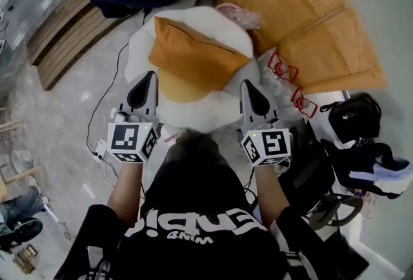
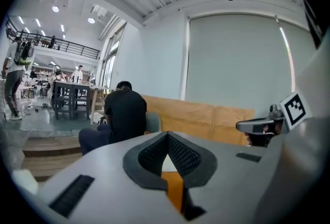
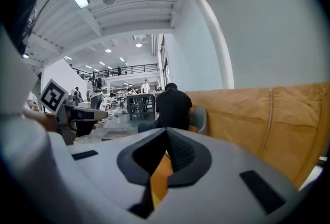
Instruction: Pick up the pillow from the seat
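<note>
You had one orange pillow [image 1: 190,59], one round white seat [image 1: 222,24] and two grippers before you. The pillow lay on the seat, turned at an angle. Its long zipper side ran from the far left to the near right, and one corner pointed to your right. Your left gripper [image 1: 150,76] and right gripper [image 1: 248,85] hovered just beside its near edge, both closed tight and holding nothing.

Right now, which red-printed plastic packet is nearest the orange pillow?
The upper red-printed clear plastic packet, right of the orange fabric pillow; the other packet lies lower.
</note>
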`<state>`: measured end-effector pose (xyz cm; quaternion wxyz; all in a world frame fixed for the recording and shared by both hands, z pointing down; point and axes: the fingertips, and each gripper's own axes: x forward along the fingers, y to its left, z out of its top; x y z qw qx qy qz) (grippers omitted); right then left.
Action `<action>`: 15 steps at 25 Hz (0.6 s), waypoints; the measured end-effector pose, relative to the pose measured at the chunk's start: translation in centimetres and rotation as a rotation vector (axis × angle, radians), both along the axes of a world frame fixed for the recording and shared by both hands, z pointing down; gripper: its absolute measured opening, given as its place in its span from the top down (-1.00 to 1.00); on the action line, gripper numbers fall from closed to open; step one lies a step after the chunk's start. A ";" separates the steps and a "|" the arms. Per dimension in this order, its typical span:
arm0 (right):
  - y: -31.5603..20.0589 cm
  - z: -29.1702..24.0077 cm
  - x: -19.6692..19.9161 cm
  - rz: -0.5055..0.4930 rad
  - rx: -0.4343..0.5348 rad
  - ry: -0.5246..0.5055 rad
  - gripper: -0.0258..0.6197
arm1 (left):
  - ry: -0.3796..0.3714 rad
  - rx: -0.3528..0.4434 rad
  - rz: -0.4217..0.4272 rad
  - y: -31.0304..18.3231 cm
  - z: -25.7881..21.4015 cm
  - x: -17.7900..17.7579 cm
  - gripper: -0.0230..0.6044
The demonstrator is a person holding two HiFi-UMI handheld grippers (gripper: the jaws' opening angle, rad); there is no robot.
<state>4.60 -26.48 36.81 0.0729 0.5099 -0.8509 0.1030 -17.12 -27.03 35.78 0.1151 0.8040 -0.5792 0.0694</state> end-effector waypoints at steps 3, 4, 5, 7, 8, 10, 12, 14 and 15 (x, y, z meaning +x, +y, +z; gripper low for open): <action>-1.3 3.3 0.3 0.003 -0.036 0.004 0.85 | -0.008 -0.032 0.003 -1.6 3.2 0.1 0.90; -1.6 4.5 0.4 0.003 -0.049 0.005 0.85 | -0.011 -0.042 0.003 -2.1 4.3 0.1 0.90; -1.8 5.8 0.5 0.003 -0.063 0.007 0.85 | -0.014 -0.053 0.002 -2.5 5.5 0.1 0.90; -2.1 8.6 0.7 0.005 -0.091 0.014 0.85 | -0.018 -0.071 -0.001 -3.2 8.1 0.1 0.90; -2.1 10.2 0.8 0.008 -0.105 0.016 0.85 | -0.021 -0.080 -0.001 -3.5 9.5 0.1 0.90; -2.0 13.3 0.7 0.008 -0.139 0.023 0.85 | -0.028 -0.104 0.003 -3.8 12.5 -0.1 0.90; -1.7 16.6 0.5 0.005 -0.180 0.025 0.85 | -0.036 -0.134 0.011 -3.9 15.9 -0.1 0.90; -1.4 19.7 0.2 0.004 -0.218 0.025 0.85 | -0.041 -0.163 0.014 -4.0 19.0 -0.2 0.90; -1.2 21.0 0.1 0.004 -0.235 0.023 0.85 | -0.041 -0.176 0.015 -4.0 20.3 -0.2 0.90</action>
